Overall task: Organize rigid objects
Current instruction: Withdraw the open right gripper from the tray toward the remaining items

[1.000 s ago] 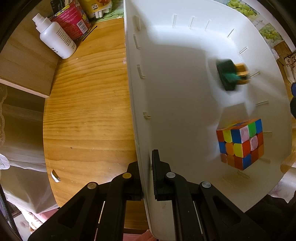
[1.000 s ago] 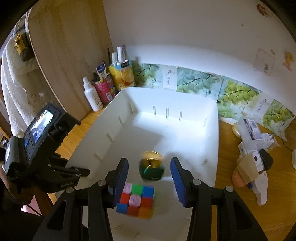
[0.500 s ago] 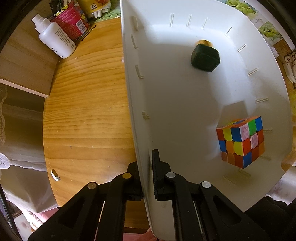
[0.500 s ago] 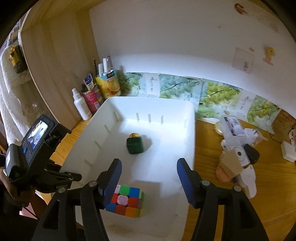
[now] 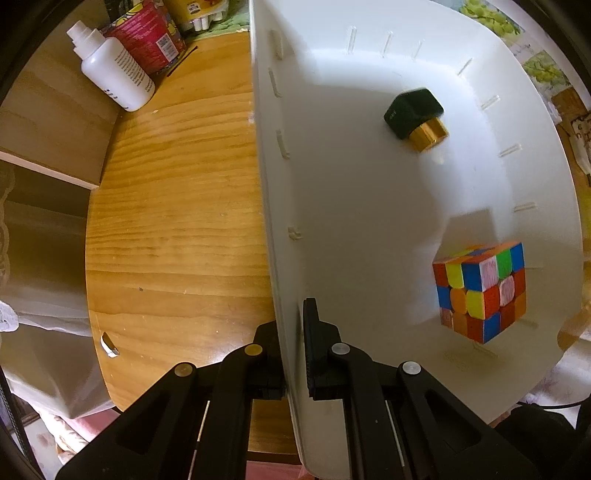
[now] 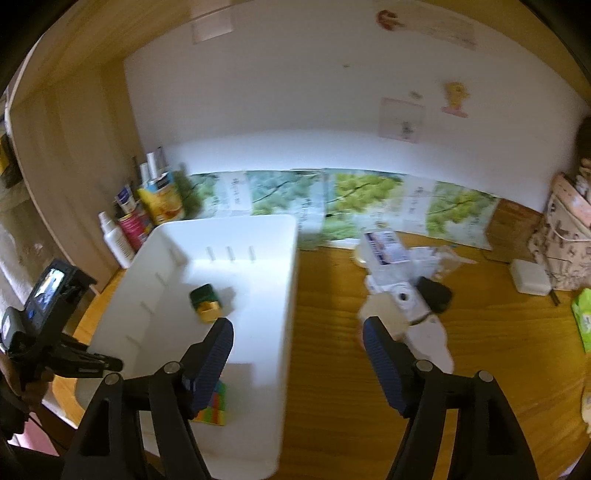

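A white plastic bin [image 5: 369,221] stands on the wooden table. My left gripper [image 5: 293,317] points down and is shut on the bin's left wall, one finger inside and one outside. Inside the bin a dark green bottle with a gold cap [image 5: 412,107] lies on its side near the far end. A colourful puzzle cube [image 5: 480,291] sits near the front right corner. In the right wrist view the bin [image 6: 258,295], the bottle [image 6: 205,301] and the cube [image 6: 214,406] show at the left. My right gripper [image 6: 295,328] hangs above the bin's right wall, its jaws opening with nothing held between them.
A white squeeze bottle [image 5: 114,74] and a red can [image 5: 147,33] stand at the table's back left. Right of the bin lie a white toy camera [image 6: 406,302], a small white box [image 6: 530,282], a patterned bag [image 6: 565,229] and a green pack [image 6: 583,321]. Bare wood shows between them.
The green bottle left my right gripper, tumbled toward the bin's far end and lies on its side. The right gripper widened, rose and swung right. The left gripper stayed put.
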`<move>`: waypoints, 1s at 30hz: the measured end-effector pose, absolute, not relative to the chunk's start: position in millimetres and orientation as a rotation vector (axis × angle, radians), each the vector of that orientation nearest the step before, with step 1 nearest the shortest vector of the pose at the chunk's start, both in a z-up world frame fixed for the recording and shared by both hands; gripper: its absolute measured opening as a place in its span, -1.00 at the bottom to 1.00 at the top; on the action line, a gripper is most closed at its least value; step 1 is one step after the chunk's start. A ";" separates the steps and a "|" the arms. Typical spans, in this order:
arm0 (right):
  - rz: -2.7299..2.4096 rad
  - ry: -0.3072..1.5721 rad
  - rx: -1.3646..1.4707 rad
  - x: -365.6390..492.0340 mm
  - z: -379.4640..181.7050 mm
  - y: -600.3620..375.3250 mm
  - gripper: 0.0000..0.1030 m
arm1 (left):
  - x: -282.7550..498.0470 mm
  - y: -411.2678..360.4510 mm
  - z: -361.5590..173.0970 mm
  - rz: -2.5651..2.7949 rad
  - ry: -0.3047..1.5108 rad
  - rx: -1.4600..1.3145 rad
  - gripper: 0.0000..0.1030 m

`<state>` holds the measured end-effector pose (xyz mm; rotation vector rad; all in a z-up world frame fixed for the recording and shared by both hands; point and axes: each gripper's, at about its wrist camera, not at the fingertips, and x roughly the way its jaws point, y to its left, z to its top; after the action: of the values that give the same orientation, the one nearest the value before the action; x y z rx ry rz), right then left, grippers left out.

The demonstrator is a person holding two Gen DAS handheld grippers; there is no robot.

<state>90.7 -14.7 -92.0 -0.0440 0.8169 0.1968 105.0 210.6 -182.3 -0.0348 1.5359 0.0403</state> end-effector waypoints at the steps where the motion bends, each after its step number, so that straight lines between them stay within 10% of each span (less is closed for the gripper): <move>1: 0.188 0.815 -0.045 91.3 -92.3 -19.3 0.45 | 105.3 211.5 -182.2 0.046 1.535 -0.039 -0.88; 30: 0.128 0.885 -0.072 113.9 -127.3 -120.5 0.45 | 112.9 217.3 -177.6 0.159 1.516 -0.115 -0.88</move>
<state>113.9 -120.5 -127.3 -0.0719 0.8849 0.1278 112.9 217.3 -177.6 -0.1154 1.5164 0.1594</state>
